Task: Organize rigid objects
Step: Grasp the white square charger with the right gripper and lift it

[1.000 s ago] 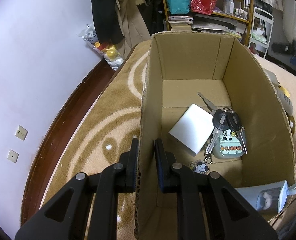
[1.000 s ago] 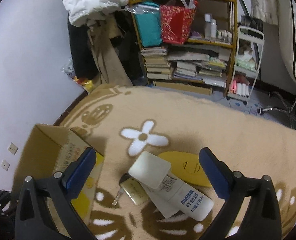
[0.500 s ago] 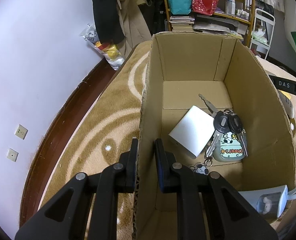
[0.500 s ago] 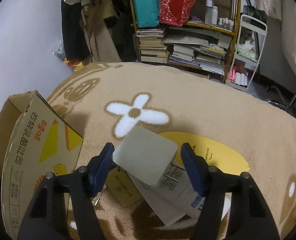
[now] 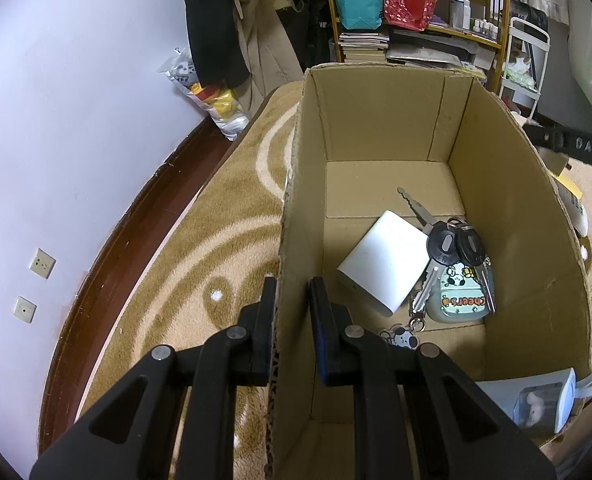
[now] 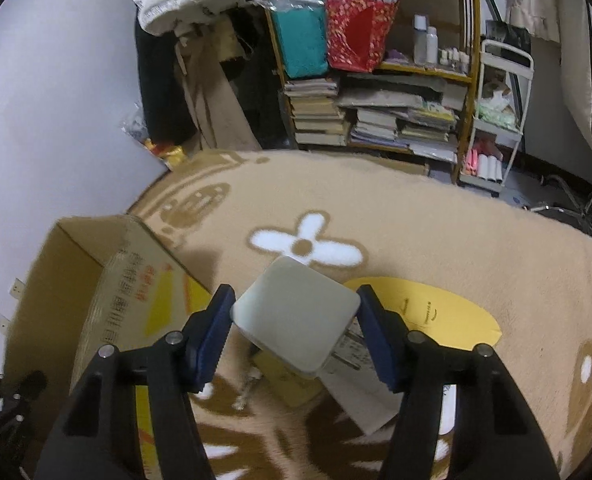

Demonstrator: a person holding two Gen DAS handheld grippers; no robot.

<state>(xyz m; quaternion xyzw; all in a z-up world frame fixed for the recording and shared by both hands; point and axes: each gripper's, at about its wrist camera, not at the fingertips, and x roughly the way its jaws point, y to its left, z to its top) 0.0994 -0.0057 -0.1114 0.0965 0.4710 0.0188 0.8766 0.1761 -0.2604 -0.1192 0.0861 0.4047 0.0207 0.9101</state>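
The right hand-held gripper has closed from spread wide to pinching the white charger block, now lifted off the blanket; the left hand-held gripper stays clamped on the cardboard box wall, so boxing comes next.

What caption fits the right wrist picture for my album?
Right gripper clamps a white square charger above the rug, beside the cardboard box.

The left gripper sits at lower centre of its frame, fingers closed narrowly. The right gripper, lower centre too, has fingers pressed inward, moderately apart.
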